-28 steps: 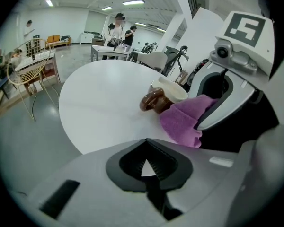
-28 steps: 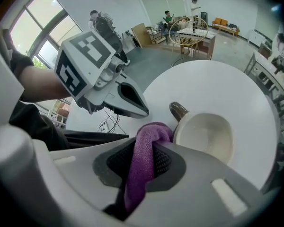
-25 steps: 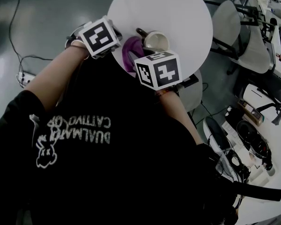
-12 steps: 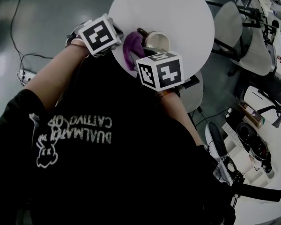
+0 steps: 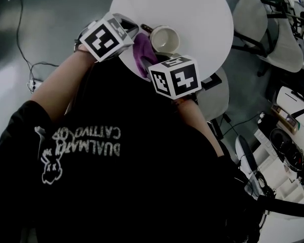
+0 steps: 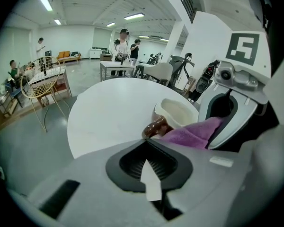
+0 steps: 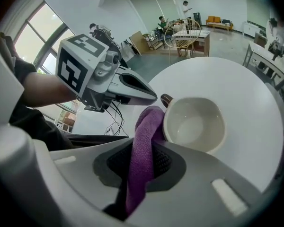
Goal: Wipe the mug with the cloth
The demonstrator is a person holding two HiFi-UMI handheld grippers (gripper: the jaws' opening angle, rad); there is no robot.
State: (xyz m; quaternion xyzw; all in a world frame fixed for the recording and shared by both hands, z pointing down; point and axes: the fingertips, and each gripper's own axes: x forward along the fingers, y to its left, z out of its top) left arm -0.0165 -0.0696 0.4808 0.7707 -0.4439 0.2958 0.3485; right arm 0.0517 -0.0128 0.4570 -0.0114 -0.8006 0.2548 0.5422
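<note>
White round table (image 5: 197, 14) holds the mug (image 5: 164, 38). We pinch the purple cloth (image 7: 146, 136) in our right gripper (image 7: 141, 162), touching the mug's left side. Our left gripper (image 6: 149, 167) is clenched, empty.

Round white table (image 5: 192, 14), single, standing on a glossy dark grey floor (image 5: 45, 14). To its right from the head view are white chairs (image 5: 253, 19), and to its left a black cable (image 5: 20, 54) runs across the floor to a power strip (image 5: 33, 85). Beyond the table, from the gripper views: a wire-frame chair (image 6: 40, 86), a rectangular table (image 6: 114, 66), people standing (image 6: 123, 41), an orange sofa (image 6: 68, 56) against the far white wall (image 6: 75, 37), a white column (image 6: 203, 32), lit ceiling strip lights (image 6: 132, 16) and a large bright window (image 7: 38, 32).
</note>
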